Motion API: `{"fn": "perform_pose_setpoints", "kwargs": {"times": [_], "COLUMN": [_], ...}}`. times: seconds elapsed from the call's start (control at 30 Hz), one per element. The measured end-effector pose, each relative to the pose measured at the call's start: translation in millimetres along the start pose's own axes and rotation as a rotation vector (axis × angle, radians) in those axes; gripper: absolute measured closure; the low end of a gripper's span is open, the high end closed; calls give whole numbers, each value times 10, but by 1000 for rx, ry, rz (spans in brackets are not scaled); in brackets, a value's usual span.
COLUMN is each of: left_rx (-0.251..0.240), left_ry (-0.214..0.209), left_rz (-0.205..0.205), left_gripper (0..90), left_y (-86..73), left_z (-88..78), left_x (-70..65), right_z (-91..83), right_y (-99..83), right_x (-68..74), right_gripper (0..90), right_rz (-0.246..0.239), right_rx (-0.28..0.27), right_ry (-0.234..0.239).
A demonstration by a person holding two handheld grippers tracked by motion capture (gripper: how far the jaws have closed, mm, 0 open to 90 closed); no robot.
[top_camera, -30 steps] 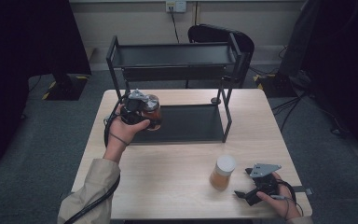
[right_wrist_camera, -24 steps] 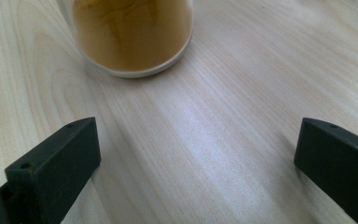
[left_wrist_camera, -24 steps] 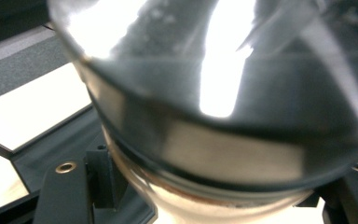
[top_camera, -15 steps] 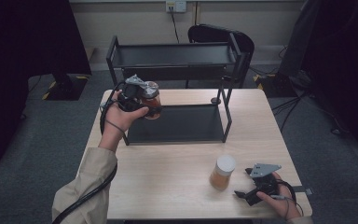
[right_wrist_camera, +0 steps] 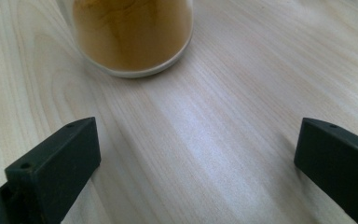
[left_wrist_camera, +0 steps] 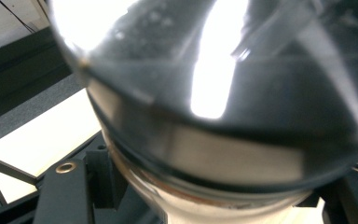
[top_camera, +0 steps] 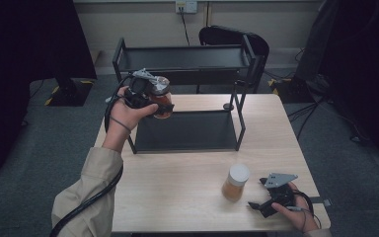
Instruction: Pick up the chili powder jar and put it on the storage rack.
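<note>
My left gripper [top_camera: 154,101] is shut on a glass jar of reddish-brown contents with a silver lid [top_camera: 161,96], held in the air at the left front corner of the black two-level shelf rack [top_camera: 187,57]. In the left gripper view the jar's shiny lid [left_wrist_camera: 223,84] is pressed right up to the camera between the black jaws. My right gripper [top_camera: 257,203] rests open near the table's front right corner. A second jar of tan powder with a white lid [top_camera: 235,181] stands just left of it; its base [right_wrist_camera: 133,35] lies ahead of the spread jaws.
The rack's lower tray [top_camera: 187,131] sits on the light wooden table [top_camera: 177,197], its upper shelf behind and above. A black chair [top_camera: 237,37] stands behind the table. Dark cabinets flank the room, grey carpet around.
My left hand has lifted the reddish jar upward, from beside the rack's lower tray to nearer the upper shelf's height. The right hand and the tan jar have stayed put.
</note>
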State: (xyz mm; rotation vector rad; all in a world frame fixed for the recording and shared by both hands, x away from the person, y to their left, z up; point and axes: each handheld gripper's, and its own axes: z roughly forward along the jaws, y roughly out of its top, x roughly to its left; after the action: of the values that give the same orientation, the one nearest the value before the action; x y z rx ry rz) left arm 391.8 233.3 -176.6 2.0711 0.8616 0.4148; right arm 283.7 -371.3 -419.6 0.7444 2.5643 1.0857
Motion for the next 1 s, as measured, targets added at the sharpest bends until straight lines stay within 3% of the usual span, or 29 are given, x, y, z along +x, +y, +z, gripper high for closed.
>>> {"fn": "perform_pose_setpoints", "kwargs": {"times": [0.33,0.47,1.0], "left_rx": [4,-8,-9], "left_ry": [7,-4,32], "left_rz": [14,2,-4], "left_gripper": [301,301,301], "left_y": [236,291,532], "left_z": [-132,-160,-296], "left_x": [-3,27,82], "right_z": [0,0,0], "right_y": [0,0,0], "right_x": [0,0,-1], "right_gripper": [0,0,0], "right_rz": [0,0,0], "right_rx": [0,0,0], "right_ry": [0,0,0]}}
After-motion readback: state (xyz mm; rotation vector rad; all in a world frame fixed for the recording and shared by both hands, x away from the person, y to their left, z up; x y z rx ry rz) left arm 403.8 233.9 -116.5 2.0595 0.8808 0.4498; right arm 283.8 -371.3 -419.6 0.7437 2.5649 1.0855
